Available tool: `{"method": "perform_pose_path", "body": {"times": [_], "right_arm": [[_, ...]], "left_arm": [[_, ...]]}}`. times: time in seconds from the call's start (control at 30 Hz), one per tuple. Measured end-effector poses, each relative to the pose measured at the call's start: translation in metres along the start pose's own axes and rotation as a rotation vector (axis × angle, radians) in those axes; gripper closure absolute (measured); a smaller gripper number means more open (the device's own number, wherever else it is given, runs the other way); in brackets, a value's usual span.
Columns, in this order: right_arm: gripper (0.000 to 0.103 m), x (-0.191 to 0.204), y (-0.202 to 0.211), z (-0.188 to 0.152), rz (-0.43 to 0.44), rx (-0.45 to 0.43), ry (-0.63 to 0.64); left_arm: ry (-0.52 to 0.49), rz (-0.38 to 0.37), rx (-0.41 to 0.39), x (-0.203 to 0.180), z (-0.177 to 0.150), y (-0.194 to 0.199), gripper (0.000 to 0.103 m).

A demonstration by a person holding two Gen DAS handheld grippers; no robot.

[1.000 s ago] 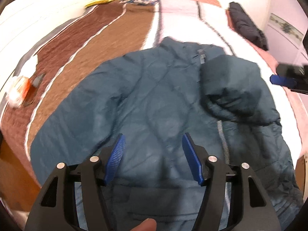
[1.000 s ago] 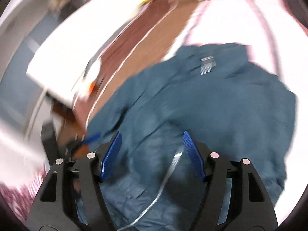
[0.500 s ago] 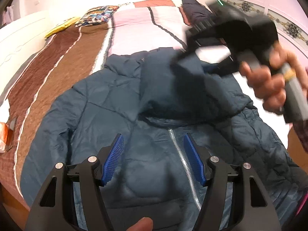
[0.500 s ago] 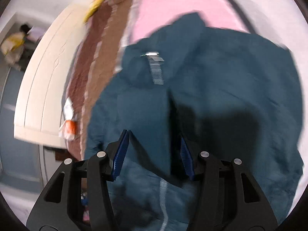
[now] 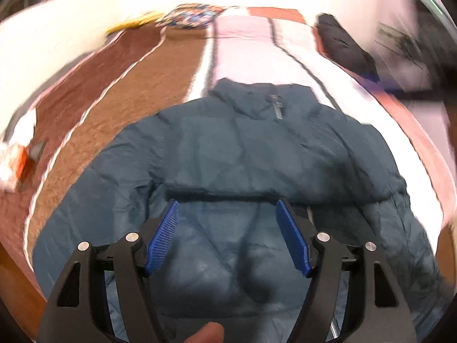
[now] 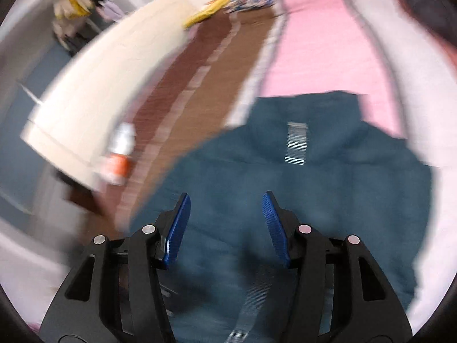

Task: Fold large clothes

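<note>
Teal quilted jacket [image 5: 242, 154]: padded, zip-fronted, lying flat on the bed [image 5: 160, 85] with its collar toward the far pillows. One sleeve is folded across the chest, its lower edge forming a horizontal ridge just beyond the left tongs. Silver zipper teeth show at the collar and again below the fold.

Left tongs [image 5: 227, 237]: black frame, blue ribbed pads; they have just been opening wider, stand apart, nothing clamped, hovering above the jacket's lower front. A fingertip [image 5: 207, 333] of the person shows at the bottom edge.

Right tongs [image 6: 224, 225]: same make; their pads have just drawn somewhat closer but remain apart, nothing between them, above the jacket (this view is heavily motion-blurred).

Bed cover: striped in dark brown, tan, white and pink.

Other items on the bed: patterned pillow [image 5: 191, 17] at the head, a yellow object [image 5: 131, 24] beside it, a dark garment [image 5: 342, 45] at the far right edge, and an orange-and-white packet [image 5: 14, 163] at the left edge.
</note>
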State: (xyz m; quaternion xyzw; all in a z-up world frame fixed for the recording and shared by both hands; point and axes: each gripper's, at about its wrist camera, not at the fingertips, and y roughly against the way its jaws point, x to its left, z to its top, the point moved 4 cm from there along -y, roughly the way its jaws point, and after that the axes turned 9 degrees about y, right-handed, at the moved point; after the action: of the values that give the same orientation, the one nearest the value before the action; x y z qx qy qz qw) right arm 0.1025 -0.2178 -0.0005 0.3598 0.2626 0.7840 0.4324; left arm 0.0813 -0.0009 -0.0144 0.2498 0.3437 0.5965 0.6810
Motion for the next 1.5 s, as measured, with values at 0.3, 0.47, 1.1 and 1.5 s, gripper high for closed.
{"method": "perform_pose_path", "body": {"times": [0.3, 0.47, 1.1, 1.5], "right_arm": [[0.050, -0.112, 0.042, -0.161, -0.227, 0.080, -0.253], [0.050, -0.144, 0.053, -0.194, -0.173, 0.062, -0.406], [0.052, -0.220, 0.048, -0.166, -0.214, -0.050, -0.596], [0.051, -0.167, 0.018, -0.122, -0.124, -0.045, -0.415]], "left_arm": [[0.186, 0.025, 0.051, 0.026, 0.032, -0.046, 0.034], [0.230, 0.154, 0.134, 0.031, 0.030, -0.087, 0.040], [0.192, 0.150, 0.171, 0.016, 0.010, -0.094, 0.079], [0.134, 0.203, 0.161, 0.011, 0.006, -0.094, 0.064]]}}
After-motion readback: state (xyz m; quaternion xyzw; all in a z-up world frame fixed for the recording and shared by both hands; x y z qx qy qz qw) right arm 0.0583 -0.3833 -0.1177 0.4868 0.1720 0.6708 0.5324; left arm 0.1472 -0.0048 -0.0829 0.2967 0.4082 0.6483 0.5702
